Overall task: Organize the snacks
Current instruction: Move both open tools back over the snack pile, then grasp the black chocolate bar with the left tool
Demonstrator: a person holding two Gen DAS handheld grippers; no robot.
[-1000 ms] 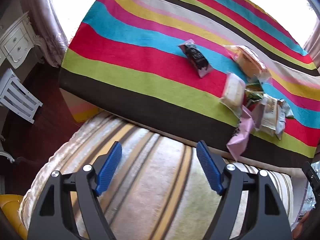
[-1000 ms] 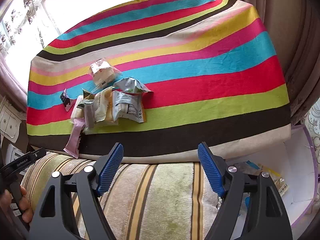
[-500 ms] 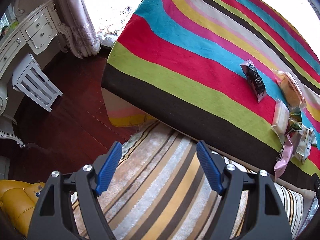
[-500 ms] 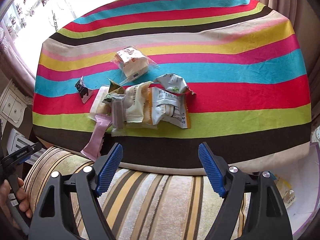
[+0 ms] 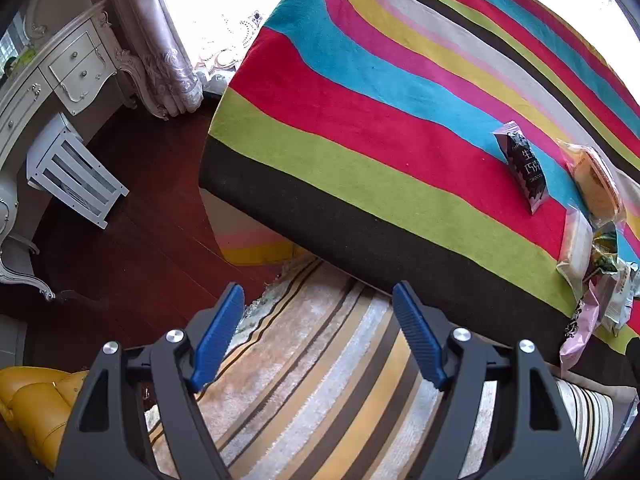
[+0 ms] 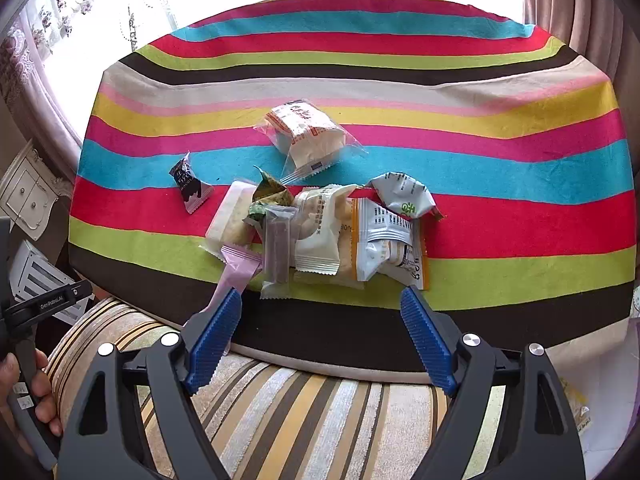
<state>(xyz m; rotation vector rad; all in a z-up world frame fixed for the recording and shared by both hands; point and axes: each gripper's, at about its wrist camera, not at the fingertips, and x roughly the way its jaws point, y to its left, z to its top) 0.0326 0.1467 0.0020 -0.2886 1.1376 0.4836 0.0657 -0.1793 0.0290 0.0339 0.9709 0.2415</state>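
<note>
Several snack packets lie in a pile (image 6: 320,232) on a table under a striped cloth (image 6: 500,168). A black packet (image 6: 190,186) and a clear-wrapped cake (image 6: 306,136) lie apart from it, and a pink wrapper (image 6: 236,276) hangs over the near edge. My right gripper (image 6: 320,292) hovers just short of the pile; its jaws are opening with nothing between them. My left gripper (image 5: 318,288) stands open and empty over a striped rug, left of the table. From there the black packet (image 5: 524,166) and the pile (image 5: 600,272) show at the far right.
A striped rug or cushion (image 5: 320,380) lies below both grippers. A white dresser (image 5: 60,68), a white rack (image 5: 76,176) and a yellow seat (image 5: 28,400) stand at the left on a dark wood floor. A hand (image 6: 24,396) holds the left tool's handle.
The left view has swung left, so the snacks slid to its right edge. The right gripper moved toward the pile, which now sits centred, and its jaws spread a little wider.
</note>
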